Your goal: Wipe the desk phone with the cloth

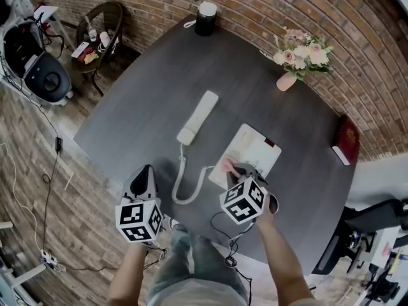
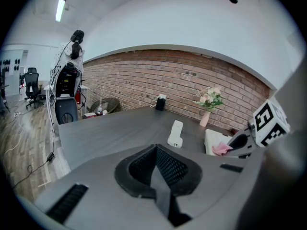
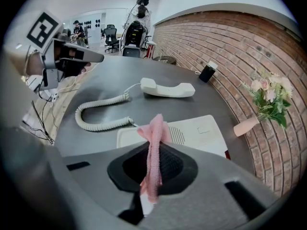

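Note:
The white desk phone base (image 1: pixel 255 148) lies on the dark round table (image 1: pixel 146 113), its keypad end under my right gripper. Its handset (image 1: pixel 197 117) rests off the cradle farther out, joined by a coiled cord (image 1: pixel 186 187). My right gripper (image 1: pixel 244 171) is shut on a pink cloth (image 1: pixel 228 166), which hangs over the base's near edge. The right gripper view shows the cloth (image 3: pixel 154 150) pinched between the jaws above the base (image 3: pixel 192 133), with the handset (image 3: pixel 168 88) beyond. My left gripper (image 1: pixel 145 176) hovers shut and empty over the table's near left edge.
A pink vase of flowers (image 1: pixel 298 59) and a black cylinder with a white top (image 1: pixel 206 18) stand at the far rim. A red book (image 1: pixel 347 139) lies at the right edge. A wicker chair (image 1: pixel 102 24) and equipment stand on the floor to the left.

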A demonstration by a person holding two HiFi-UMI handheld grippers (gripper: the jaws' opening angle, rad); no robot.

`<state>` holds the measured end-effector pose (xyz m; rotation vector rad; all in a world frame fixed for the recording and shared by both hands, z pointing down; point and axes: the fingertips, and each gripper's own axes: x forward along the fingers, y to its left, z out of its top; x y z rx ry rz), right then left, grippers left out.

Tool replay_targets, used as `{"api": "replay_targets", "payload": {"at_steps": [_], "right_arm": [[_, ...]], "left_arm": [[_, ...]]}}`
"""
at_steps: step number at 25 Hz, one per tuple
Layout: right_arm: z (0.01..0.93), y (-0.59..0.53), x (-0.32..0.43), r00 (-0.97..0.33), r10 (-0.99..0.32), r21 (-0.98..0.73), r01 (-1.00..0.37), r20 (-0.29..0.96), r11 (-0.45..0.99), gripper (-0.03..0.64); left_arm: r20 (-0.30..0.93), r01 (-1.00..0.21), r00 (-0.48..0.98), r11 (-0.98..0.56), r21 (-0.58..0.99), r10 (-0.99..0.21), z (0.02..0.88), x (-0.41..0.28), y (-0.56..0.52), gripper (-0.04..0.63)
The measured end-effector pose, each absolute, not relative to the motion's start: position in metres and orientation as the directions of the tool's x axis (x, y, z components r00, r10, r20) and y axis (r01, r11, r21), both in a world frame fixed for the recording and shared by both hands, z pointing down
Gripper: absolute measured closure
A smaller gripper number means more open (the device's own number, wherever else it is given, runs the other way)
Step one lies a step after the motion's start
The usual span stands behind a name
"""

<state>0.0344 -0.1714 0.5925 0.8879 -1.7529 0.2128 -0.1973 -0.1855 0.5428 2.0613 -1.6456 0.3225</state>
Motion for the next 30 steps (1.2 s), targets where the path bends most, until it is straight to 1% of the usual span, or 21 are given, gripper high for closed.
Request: {"api": "replay_targets", "payload": {"at_steps": [30], "right_arm": [[0.609,-0.115,-0.003,-0.158,-0.396,0.218,-0.628,0.904,0.747,0.595]], "left_arm": [[0.478,-0.959,0.265,-0.179,0.218,-0.837,0.551,-0.211,-0.147,0.597]]}}
